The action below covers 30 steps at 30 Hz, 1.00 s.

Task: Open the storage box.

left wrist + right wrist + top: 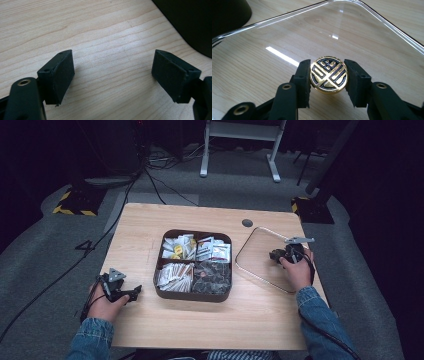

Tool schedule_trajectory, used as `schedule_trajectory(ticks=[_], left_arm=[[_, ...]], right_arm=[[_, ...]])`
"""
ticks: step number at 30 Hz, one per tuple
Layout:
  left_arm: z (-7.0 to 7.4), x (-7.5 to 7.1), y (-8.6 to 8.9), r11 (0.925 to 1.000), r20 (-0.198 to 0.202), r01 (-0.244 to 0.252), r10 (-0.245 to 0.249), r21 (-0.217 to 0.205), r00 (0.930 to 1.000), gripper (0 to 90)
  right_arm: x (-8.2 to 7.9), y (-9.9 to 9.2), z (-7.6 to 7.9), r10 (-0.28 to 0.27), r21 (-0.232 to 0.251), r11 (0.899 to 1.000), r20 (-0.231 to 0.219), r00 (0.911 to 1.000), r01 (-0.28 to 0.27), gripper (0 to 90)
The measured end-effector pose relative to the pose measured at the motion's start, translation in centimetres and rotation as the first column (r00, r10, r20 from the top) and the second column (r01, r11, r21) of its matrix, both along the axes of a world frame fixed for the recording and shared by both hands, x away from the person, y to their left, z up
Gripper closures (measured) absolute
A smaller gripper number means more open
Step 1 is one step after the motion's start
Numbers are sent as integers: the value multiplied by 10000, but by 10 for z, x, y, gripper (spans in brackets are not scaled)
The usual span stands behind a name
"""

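Note:
A clear glass lid (257,255) lies on the right side of the wooden table (150,225). At its centre is a round gold knob (328,75) with a black pattern. My right gripper (328,76) is shut on this knob, one pad on each side; in the high view it (276,255) sits over the lid's right part. A dark square box (192,297) with four compartments of packets stands mid-table. My left gripper (136,292) rests open on the table left of the box, its jaws wide apart over bare wood (113,75).
The box's dark corner (190,22) shows at the upper right of the left gripper view, and its wall (227,12) at the upper left of the right gripper view. A small round cable hole (247,222) lies behind the lid. Cables run across the grey floor (50,260).

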<state>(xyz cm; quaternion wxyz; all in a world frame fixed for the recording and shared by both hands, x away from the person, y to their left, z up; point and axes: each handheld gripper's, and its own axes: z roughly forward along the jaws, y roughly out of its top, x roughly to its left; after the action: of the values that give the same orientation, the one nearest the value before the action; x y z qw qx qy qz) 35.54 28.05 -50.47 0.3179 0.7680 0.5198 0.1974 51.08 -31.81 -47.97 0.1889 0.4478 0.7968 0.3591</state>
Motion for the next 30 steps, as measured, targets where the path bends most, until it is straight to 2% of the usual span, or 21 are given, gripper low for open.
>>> schedule_trajectory(ticks=[9,24,27,30], left_arm=[[0,0,-1,10000,-2,-28,28,-1,10000,179],[0,-1,-2,10000,-11,-72,72,3,10000,174],[0,-1,-2,10000,-12,-89,89,-2,10000,174],[0,-1,-3,9998,-59,-179,179,-12,9998,177]], right_arm=[[-1,0,-12,-60,55,10000,-108,9999,61,585],[-4,-1,-19,-174,363,9992,293,9994,164,576],[-4,-1,-19,-235,517,9984,317,9992,218,530],[-5,-3,-18,-545,809,9954,354,9979,515,453]])
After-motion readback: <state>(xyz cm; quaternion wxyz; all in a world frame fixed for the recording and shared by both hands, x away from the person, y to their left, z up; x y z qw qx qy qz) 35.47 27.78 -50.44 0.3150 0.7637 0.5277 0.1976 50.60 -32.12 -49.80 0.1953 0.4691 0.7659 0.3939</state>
